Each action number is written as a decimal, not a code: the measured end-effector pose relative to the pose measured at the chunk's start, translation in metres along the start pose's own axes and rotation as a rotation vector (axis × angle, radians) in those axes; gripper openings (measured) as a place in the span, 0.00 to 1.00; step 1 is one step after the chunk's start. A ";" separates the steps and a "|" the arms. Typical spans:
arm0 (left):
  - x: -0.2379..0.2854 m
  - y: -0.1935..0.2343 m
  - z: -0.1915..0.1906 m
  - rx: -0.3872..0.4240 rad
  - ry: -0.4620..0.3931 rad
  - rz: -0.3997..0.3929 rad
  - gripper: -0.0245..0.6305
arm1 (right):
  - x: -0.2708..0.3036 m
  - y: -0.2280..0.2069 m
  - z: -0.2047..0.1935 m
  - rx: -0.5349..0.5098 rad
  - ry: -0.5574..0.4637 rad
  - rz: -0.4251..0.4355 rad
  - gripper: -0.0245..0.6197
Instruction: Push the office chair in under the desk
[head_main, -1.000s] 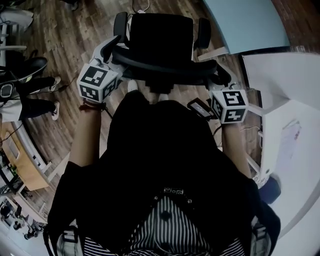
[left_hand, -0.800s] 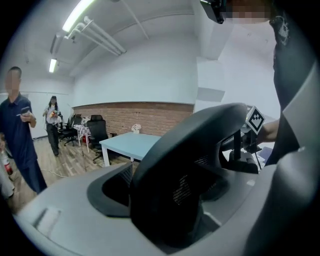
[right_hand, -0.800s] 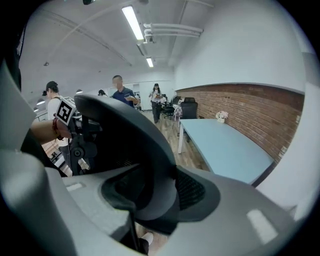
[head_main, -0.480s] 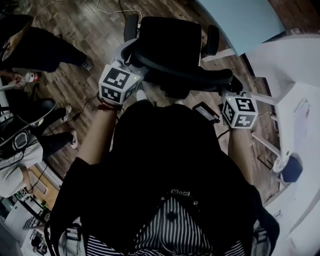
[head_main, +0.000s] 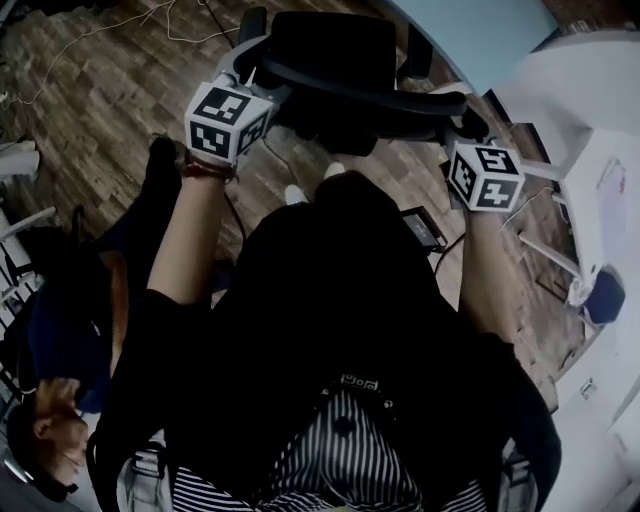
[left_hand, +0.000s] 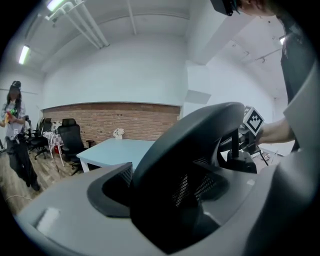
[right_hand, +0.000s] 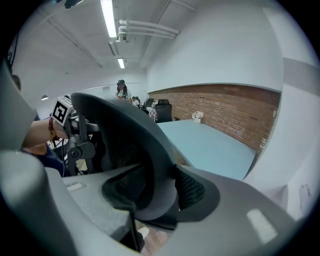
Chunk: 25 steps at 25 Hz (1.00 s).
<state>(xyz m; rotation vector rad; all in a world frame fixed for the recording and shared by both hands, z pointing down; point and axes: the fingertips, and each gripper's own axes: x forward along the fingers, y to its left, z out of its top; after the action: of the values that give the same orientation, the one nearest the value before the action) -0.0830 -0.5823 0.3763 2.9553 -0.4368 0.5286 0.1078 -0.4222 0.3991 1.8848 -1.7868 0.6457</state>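
- Since a second before, the chair (head_main: 330, 50) and both grippers sat higher in the head view, and the forearms reached further out. I read that as the chair rolling forward with the push.
- The people's legs seen earlier at the left edge of the floor (head_main: 110, 90) were out of view. A person crouched low by the bottom left corner instead.
- The left gripper (head_main: 250, 85) was on the left end of the backrest's top rim. Its own view showed the jaws set wide and closed on that thick rim, with the rim filling the gap between the pads.
- The right gripper (head_main: 462, 128) was on the right end of the same rim, and its jaws clamped the rim the same way. The rim was pinched between the pads and nothing else was between them.
- The chair stood on open floor at the top of the head view, backrest toward the person and seat pointing away. An armrest showed on each side.
- The blue table (head_main: 470, 35) lay just beyond the chair's right armrest, near its corner. The white desk (head_main: 600, 110) ran along the right edge, apart from the chair.
- Done so far, by my read: the chair was gripped with both grippers and the push was under way.
- Not yet done: the seat was under neither top, and no part of the chair was tucked beneath an edge.
- Left to do: steer to the target desk, roll the seat under it, then let go of the rim. I could not tell which of the two tops was the target.
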 end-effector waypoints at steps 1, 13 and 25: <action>0.002 0.006 0.000 0.001 -0.003 -0.001 0.58 | 0.004 0.001 0.003 -0.002 -0.001 0.005 0.33; 0.077 0.115 0.029 0.012 0.032 -0.089 0.59 | 0.083 -0.011 0.063 -0.024 0.007 0.071 0.30; 0.115 0.219 0.053 0.052 -0.008 -0.274 0.59 | 0.144 0.017 0.114 0.068 0.035 -0.051 0.23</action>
<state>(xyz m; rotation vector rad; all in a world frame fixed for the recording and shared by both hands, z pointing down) -0.0276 -0.8293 0.3800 2.9968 -0.0160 0.5013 0.1002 -0.6069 0.3995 1.9447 -1.7099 0.7250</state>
